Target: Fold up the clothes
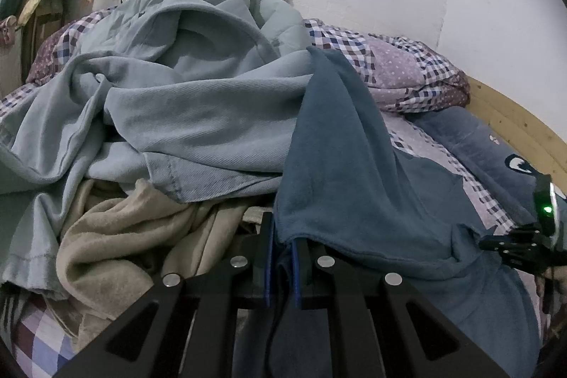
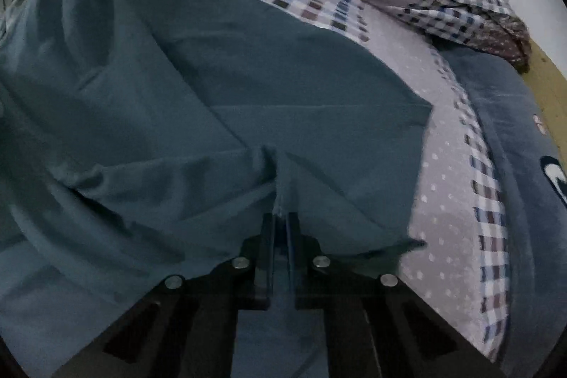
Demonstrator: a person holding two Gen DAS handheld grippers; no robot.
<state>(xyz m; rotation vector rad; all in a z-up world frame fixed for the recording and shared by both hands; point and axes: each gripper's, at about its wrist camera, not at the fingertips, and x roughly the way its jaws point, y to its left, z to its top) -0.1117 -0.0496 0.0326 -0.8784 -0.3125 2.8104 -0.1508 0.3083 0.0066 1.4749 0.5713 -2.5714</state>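
Two hand-held grippers pinch the dark teal garment: the left hand-held gripper has its jaws pressed together on a hem, the right hand-held gripper on a bunched fold. We judge we are spreading it on the bed near the wooden side edge; next we should draw both corners apart and flatten it. Only the left view shows the heap of pale blue clothes and a beige towel; only the right shows the garment's far edge.
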